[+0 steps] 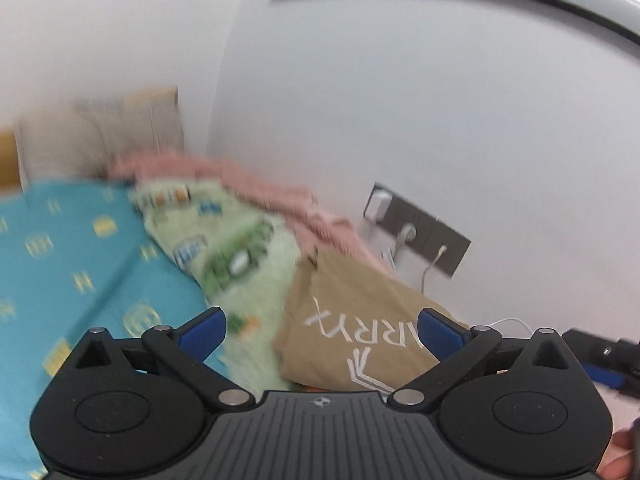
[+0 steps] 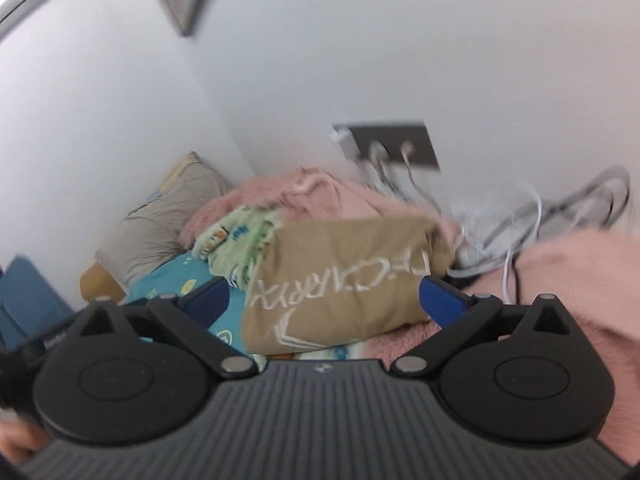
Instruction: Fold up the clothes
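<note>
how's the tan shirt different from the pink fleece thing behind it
The tan shirt is smooth, folded into a compact block, with white lettering across it; the pink fleece is fuzzy, plain and lies in a loose heap. The shirt sits nearer the grippers, the fleece against the wall. Both rest on the bed.

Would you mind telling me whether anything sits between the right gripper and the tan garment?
Nothing visible does. The right gripper is open, and the tan garment lies directly ahead between its fingers, unobstructed.
</note>
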The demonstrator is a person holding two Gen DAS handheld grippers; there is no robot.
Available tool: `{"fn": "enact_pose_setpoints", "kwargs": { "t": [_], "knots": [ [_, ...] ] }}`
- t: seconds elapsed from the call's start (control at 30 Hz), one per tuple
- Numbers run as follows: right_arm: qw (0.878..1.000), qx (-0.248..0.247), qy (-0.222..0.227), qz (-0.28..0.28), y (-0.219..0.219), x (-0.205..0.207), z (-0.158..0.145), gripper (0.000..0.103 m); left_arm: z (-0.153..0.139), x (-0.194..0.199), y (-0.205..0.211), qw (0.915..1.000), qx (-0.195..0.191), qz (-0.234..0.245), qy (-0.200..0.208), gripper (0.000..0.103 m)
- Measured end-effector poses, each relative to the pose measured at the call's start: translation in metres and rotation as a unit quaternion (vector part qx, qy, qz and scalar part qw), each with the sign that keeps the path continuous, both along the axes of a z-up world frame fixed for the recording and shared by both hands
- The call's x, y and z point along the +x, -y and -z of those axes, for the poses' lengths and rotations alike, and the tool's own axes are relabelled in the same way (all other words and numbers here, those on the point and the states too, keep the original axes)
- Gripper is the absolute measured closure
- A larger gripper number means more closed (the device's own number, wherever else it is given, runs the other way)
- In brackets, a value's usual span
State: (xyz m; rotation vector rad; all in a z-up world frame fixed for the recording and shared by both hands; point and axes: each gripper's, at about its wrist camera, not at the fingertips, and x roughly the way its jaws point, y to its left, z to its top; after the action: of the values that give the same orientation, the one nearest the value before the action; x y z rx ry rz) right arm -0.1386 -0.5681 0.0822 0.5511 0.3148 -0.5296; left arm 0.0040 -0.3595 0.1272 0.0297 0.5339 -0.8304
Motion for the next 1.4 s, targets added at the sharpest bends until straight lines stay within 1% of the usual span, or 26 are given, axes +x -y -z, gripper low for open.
{"fn": "enact_pose_setpoints", "kwargs": {
  "t": [0.1,0.2,0.3,0.43,0.6,0.73,0.93,1.07,1.17,1.27,1.4],
  "knots": [
    [1.0,-0.025,0.006,-0.009,-0.022,-0.016,-0.01,0.0,-0.013,-0.034,-0.02,0.9984,0.0,-0.004,0.056,0.0],
    [0.999,-0.047,0.01,-0.012,-0.043,-0.031,-0.013,0.0,-0.018,-0.066,-0.042,0.9958,-0.01,-0.001,0.091,0.0],
    [0.997,-0.074,0.013,-0.015,-0.065,-0.045,-0.014,0.0,-0.019,-0.093,-0.061,0.9936,-0.013,0.003,0.112,0.0],
    [0.994,-0.104,0.018,-0.017,-0.09,-0.059,-0.014,0.0,-0.022,-0.124,-0.086,0.9909,-0.026,0.003,0.132,0.0],
    [0.991,-0.132,0.026,-0.016,-0.115,-0.073,-0.015,0.0,-0.026,-0.156,-0.11,0.9859,-0.02,0.0,0.166,0.0],
    [0.987,-0.154,0.032,-0.015,-0.136,-0.085,-0.017,0.0,-0.025,-0.169,-0.124,0.9858,-0.024,-0.008,0.166,0.0],
    [0.984,-0.175,0.024,-0.016,-0.156,-0.092,-0.011,0.0,-0.02,-0.181,-0.143,0.9871,-0.039,-0.014,0.155,0.0],
    [0.984,-0.179,0.018,-0.017,-0.166,-0.095,-0.008,0.0,-0.016,-0.187,-0.15,0.9872,-0.039,-0.014,0.154,0.0],
    [0.983,-0.183,0.019,-0.017,-0.171,-0.098,-0.008,0.0,-0.015,-0.188,-0.156,0.9863,-0.046,-0.019,0.157,0.0],
    [0.982,-0.185,0.018,-0.019,-0.175,-0.1,-0.01,0.0,-0.011,-0.187,-0.162,0.9871,-0.054,-0.019,0.15,0.0],
    [0.981,-0.19,0.018,-0.014,-0.178,-0.102,-0.012,0.0,-0.001,-0.185,-0.167,0.9882,-0.052,-0.024,0.142,0.0]
  ]
}}
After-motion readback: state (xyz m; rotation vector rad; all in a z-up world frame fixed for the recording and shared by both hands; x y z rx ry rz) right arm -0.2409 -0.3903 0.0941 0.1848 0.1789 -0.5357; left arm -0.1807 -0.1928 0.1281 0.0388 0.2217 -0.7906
